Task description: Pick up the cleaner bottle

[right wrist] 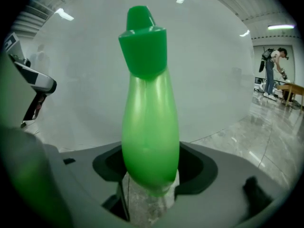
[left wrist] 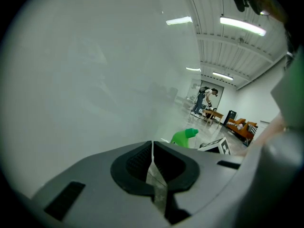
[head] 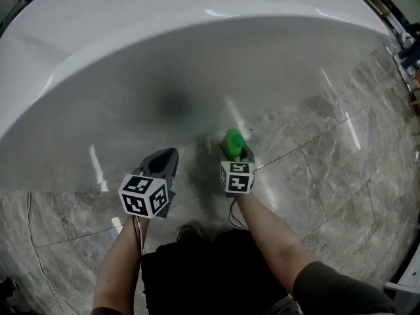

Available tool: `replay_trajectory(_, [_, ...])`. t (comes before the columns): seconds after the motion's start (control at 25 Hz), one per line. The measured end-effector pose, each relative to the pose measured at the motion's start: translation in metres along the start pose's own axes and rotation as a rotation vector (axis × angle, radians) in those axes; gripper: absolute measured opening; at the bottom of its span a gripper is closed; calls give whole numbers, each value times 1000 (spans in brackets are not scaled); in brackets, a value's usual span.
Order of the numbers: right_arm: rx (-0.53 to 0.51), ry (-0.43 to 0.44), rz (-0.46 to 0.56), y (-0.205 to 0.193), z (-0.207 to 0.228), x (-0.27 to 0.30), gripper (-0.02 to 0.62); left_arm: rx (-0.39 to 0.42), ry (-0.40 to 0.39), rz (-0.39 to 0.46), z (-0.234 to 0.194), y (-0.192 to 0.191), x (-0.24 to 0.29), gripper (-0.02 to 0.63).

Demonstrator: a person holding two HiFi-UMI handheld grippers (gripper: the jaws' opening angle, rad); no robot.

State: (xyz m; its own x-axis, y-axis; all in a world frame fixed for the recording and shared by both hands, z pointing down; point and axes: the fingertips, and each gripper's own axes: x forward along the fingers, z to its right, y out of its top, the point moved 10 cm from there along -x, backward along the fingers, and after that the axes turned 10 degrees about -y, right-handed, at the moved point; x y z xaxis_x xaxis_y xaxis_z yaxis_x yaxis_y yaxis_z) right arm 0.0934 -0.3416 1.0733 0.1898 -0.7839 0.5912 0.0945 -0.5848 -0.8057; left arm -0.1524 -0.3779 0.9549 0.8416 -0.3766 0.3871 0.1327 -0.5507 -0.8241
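Observation:
The green cleaner bottle (head: 233, 143) stands upright on the marble floor, close to the white tub wall. In the right gripper view the bottle (right wrist: 150, 127) fills the middle, its cap on top and its rounded base down between the jaws. My right gripper (head: 237, 152) is open at its widest around the bottle's lower body, and the pads do not visibly press on it. My left gripper (head: 164, 160) hangs to the bottle's left, shut and empty. In the left gripper view its jaws (left wrist: 152, 148) meet in a thin seam, with the bottle (left wrist: 184, 137) beyond them to the right.
A big white curved tub wall (head: 197, 58) rises right behind the bottle. Grey marble floor (head: 328, 149) spreads to the right. A thin cable (head: 33, 241) lies at the left. Far off, a person (right wrist: 273, 75) bends over a table, with an orange sofa (left wrist: 240, 127) nearby.

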Motion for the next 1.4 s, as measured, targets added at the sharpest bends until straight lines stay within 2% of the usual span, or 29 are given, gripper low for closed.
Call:
replay_trajectory(0.12, [-7, 0, 3, 2, 0, 10, 278, 7, -10, -16, 0, -4, 6, 20])
replay_trajectory(0.2, [-45, -1, 4, 4, 2, 15, 213, 25, -11, -30, 0, -4, 7, 20])
replay_trajectory(0.36, [-76, 17, -13, 8, 6, 19, 204, 62, -1, -46, -2, -2, 8, 20])
replay_trajectory(0.52, [-66, 34, -46, 10, 8, 20, 199, 55, -8, -41, -3, -2, 4, 20])
replay_trajectory(0.6, [11, 50, -75, 15, 16, 22, 198, 54, -4, -36, -4, -2, 3, 20])
replay_trajectory(0.68, [141, 70, -107, 14, 28, 21, 195, 54, -8, -43, -2, -4, 2, 20])
replay_trajectory(0.92, [684, 180, -110, -3, 51, 5, 192, 74, -39, -57, 7, -7, -4, 20])
replay_trajectory(1.0, [815, 212, -98, -9, 49, -7, 192, 68, -42, -64, 13, -6, -10, 20])
replay_trajectory(1.2, [971, 295, -89, 10, 35, -52, 192, 56, -41, -107, 36, 6, -31, 20])
replay_trajectory(1.4, [1053, 353, -79, 64, 35, -119, 192, 70, -50, -126, 75, 49, -58, 20])
